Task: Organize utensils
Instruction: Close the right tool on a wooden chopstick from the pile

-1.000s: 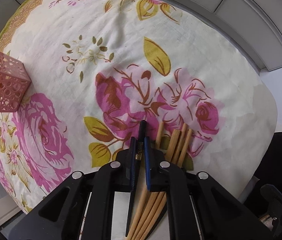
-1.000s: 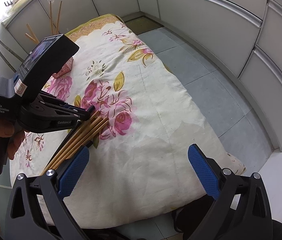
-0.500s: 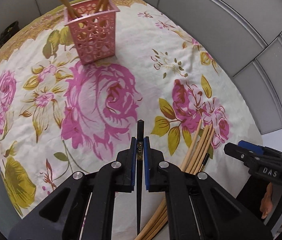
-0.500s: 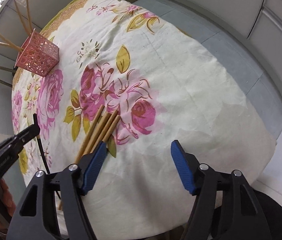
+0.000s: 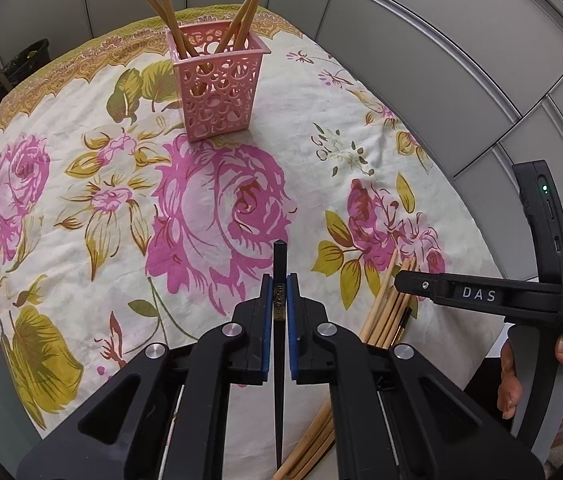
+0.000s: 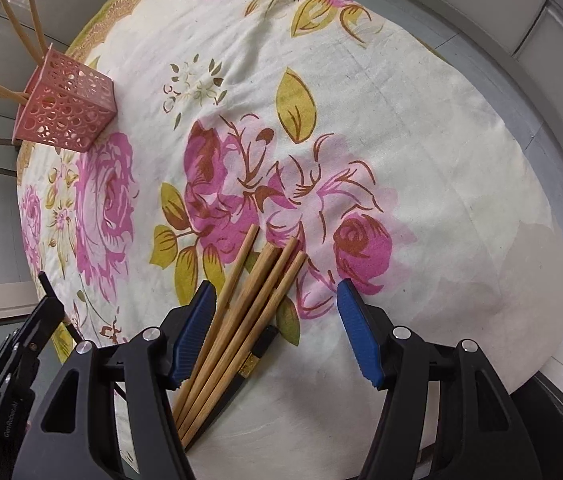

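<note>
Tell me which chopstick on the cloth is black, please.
The black chopstick at the right edge of the bundle, partly under the wooden chopsticks; it alone is dark, with a gold band.

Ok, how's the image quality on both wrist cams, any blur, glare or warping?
Left wrist: sharp, soft even light, no glare; fisheye bends the wall panels and vignettes the corners. Right wrist: equally sharp on the wooden chopsticks; the tablecloth bulges, and the pink basket leans near the edge.
</note>
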### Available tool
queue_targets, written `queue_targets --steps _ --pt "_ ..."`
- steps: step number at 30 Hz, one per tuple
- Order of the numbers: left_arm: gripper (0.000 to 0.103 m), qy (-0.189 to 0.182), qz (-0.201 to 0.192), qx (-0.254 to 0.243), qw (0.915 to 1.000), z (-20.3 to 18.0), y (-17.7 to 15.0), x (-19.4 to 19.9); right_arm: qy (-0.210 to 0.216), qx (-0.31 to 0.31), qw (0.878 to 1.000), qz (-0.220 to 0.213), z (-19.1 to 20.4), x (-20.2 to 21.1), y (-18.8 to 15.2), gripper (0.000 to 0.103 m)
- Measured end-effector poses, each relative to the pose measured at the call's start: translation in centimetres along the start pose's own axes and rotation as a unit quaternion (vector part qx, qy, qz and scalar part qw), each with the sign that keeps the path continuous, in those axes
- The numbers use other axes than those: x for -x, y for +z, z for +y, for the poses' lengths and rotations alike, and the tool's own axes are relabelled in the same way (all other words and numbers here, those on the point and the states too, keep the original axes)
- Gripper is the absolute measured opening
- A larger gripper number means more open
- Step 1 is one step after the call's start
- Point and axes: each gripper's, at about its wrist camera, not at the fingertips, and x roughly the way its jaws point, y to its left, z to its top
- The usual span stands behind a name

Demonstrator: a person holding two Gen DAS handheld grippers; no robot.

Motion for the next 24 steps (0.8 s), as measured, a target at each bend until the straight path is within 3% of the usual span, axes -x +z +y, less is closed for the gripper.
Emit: queue_targets --steps 4,9,11,13,15,19,24 --pt "0.006 -0.003 -0.005 0.003 1.0 0.4 -0.1 0.5 -0.008 0.001 1.0 0.01 0.4 -0.2 -0.1 0.063" --pt "0.006 -0.004 -0.017 0.017 0.9997 1.4 -0.3 1.3 0.052 -0.012 0.999 0.011 1.2 1.0 0.5 0.061" --pt "0.006 -0.003 -0.02 0.02 0.9996 1.6 -0.4 1.5 0.083 -0.012 0.996 0.029 1.7 1.2 0.7 0.048" --pt "0.006 -0.005 -0.024 0.021 0.9995 1.6 -0.4 1.8 0.086 -0.006 0.995 0.046 1.8 1.0 0.4 0.023" --pt "0.006 -0.007 -0.027 0.019 0.9994 1.5 -0.3 2.0 0.063 0.005 0.997 0.053 1.8 0.6 -0.3 0.017" --pt "0.006 -0.012 -0.032 0.018 0.9993 1.4 -0.1 2.4 0.025 -0.012 0.999 0.041 0.9 0.2 -0.6 0.017" --pt "0.006 -0.014 -0.036 0.02 0.9991 1.6 -0.1 2.8 0.036 -0.024 0.998 0.033 1.7 0.4 0.4 0.017"
